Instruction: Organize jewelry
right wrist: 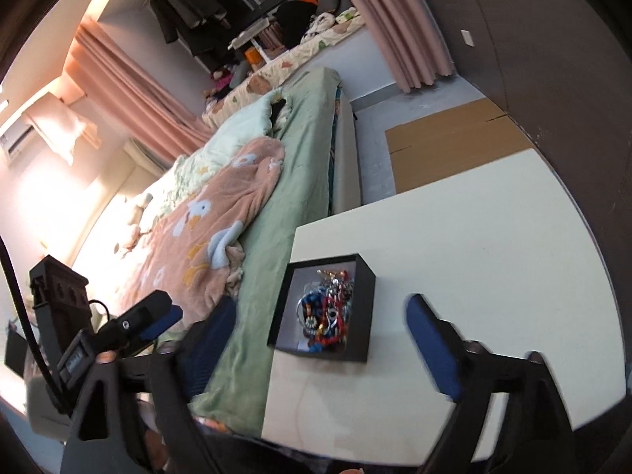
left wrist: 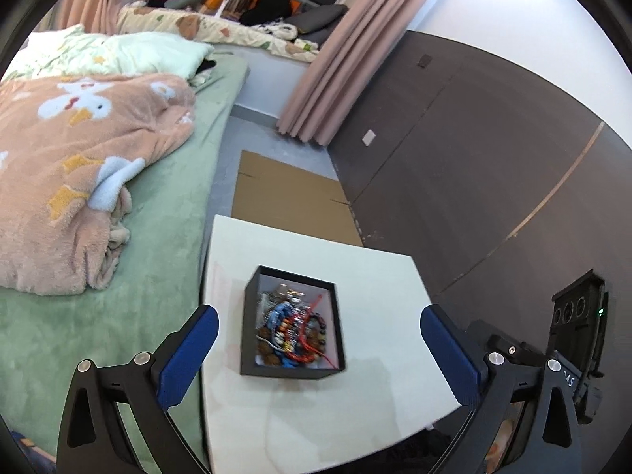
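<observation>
A black square box [left wrist: 290, 371] stands on a white table [left wrist: 375, 276], filled with a tangled heap of beaded jewelry [left wrist: 294, 328] in red, blue and brown. My left gripper [left wrist: 318, 351] is open and empty, hovering above the table with the box between its blue fingers [left wrist: 189, 355]. In the right wrist view the same box [right wrist: 365, 308] and jewelry [right wrist: 326, 308] sit near the table's left edge. My right gripper [right wrist: 324, 339] is open and empty, above and just short of the box. The other gripper [right wrist: 130, 328] shows at the left there.
A bed with a green sheet [left wrist: 166, 213] and a peach duck blanket [left wrist: 79, 150] runs along the table's left side. Flat cardboard [left wrist: 288, 197] lies on the floor beyond the table. A dark panelled wall [left wrist: 493, 158] and pink curtain [left wrist: 335, 59] stand at the right.
</observation>
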A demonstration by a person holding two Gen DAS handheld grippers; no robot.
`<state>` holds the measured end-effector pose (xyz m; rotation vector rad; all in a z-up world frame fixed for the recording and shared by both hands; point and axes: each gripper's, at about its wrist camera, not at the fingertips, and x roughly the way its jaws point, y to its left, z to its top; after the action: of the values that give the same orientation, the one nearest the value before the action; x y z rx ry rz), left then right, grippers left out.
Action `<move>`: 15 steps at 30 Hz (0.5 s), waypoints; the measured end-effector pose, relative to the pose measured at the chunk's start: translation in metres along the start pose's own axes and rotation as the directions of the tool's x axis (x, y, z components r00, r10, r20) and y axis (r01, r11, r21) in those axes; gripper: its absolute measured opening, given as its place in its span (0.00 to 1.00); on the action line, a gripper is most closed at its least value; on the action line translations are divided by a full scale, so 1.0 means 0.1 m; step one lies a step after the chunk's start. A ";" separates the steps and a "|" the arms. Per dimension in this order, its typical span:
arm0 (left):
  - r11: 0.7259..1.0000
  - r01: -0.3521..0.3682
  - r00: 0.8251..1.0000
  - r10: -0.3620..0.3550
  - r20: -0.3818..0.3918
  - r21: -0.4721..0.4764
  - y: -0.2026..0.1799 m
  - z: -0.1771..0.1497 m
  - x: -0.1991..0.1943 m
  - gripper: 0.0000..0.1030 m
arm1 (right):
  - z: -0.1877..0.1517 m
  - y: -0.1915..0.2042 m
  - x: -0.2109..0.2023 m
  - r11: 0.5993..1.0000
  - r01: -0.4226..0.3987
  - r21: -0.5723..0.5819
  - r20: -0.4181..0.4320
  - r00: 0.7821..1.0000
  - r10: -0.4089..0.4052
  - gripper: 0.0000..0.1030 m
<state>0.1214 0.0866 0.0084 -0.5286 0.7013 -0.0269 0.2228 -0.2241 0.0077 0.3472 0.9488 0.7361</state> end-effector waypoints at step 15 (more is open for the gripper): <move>0.982 -0.024 0.997 0.011 0.072 0.190 -0.70 -0.43 -0.73 1.00 | -0.45 0.11 -0.95 0.996 0.091 -0.020 0.106 0.990 -0.088 1.00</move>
<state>0.0490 0.0208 0.0584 -0.3381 0.6264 -0.0579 0.1455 -0.2855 0.0465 0.3159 0.8499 0.6411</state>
